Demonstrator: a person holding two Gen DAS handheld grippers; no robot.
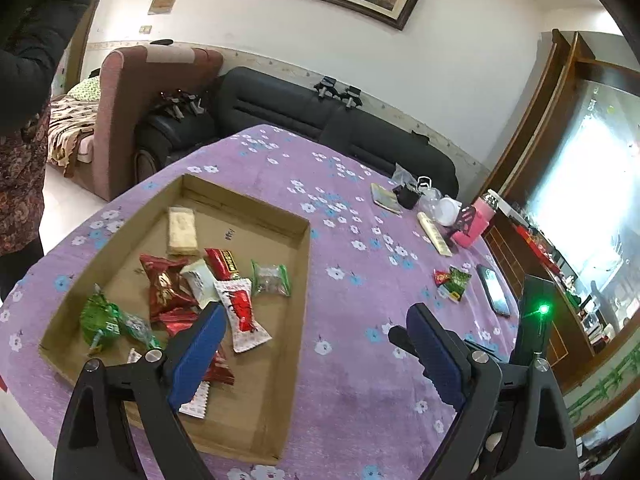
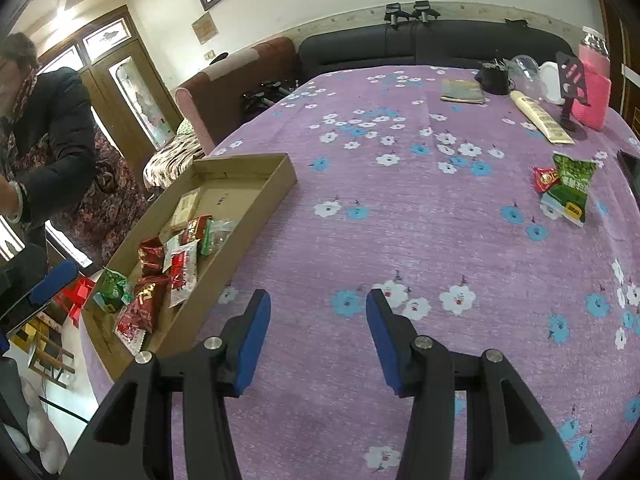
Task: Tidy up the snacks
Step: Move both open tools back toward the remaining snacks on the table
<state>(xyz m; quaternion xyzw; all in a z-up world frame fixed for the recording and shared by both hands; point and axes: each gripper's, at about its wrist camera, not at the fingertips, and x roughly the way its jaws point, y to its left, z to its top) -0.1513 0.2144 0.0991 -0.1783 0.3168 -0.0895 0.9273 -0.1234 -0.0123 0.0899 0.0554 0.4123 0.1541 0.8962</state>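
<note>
A shallow brown cardboard tray (image 1: 298, 264) is being shown at nine o'clock on a round table draped in a purple flower-printed cloth (image 1: 352, 368), with wrapped snacks heaped inside: a crinkled red foil packet (image 1: 164, 284), a white-and-red candy wrapper (image 1: 242, 312), a green foil pouch (image 1: 98, 320) and a pale rectangular wafer bar (image 1: 182, 230). The blue-padded left gripper (image 1: 316, 320) is being held wide apart and empty above the tray's near right edge. The blue-padded right gripper (image 2: 318, 304) is being kept partly spread over bare cloth, nothing between its pads. Two snacks are being left outside at two o'clock: a green printed packet (image 2: 570, 186) touching a small red sachet (image 2: 543, 179). A black phone (image 1: 494, 290) is lying just beside them
</note>
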